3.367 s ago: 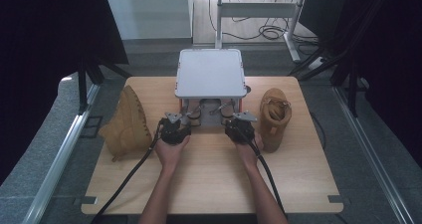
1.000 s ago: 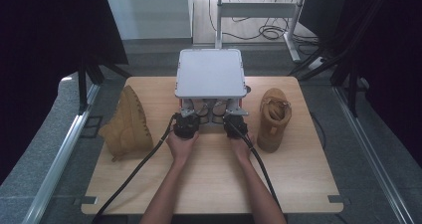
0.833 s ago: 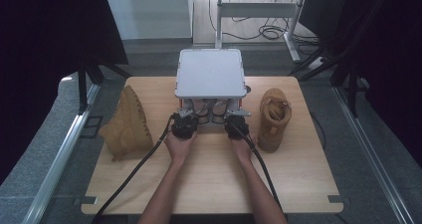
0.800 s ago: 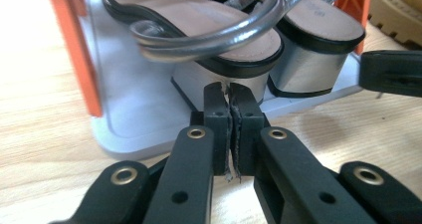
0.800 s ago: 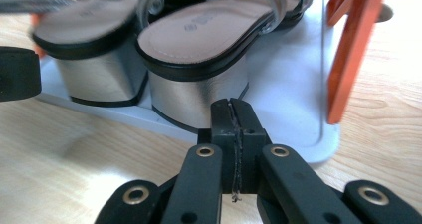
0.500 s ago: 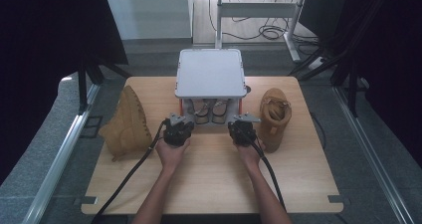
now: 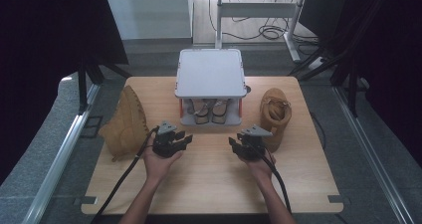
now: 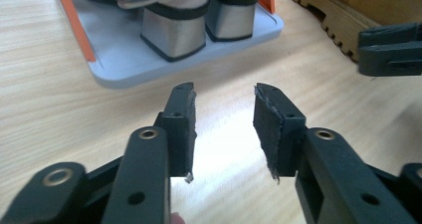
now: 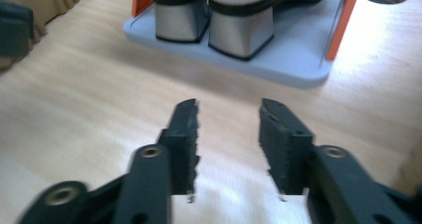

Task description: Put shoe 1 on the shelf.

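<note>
Both tools have just been opening, and nothing lies between the jaws of either. The left tool (image 7: 171, 142) and the right tool (image 7: 245, 147) hang released over bare desk (image 7: 209, 179), each angled inward toward the other.

Just beyond them stands the small grey two-tier rack (image 7: 210, 74) with orange posts, and on its lower tray sits a pair of block-heeled sandals (image 7: 210, 110). In the left tool view the silver heels (image 8: 174, 32) face the tool — so the sandals' long axis runs away from the person, toes toward the far side of the rack.

Off to the left tool's outer side lies a tan boot on its side (image 7: 125, 124), sole toward the tool, its length running near to far. Touching or just beside the right tool's outer side stands the other tan boot (image 7: 274, 115), upright with laces up, also lengthwise near to far.

By my reading, the step with the rack is finished and the hands are free. The next move likely calls for each tool to swing outward to its boot and grip it at the collar or the heel.
</note>
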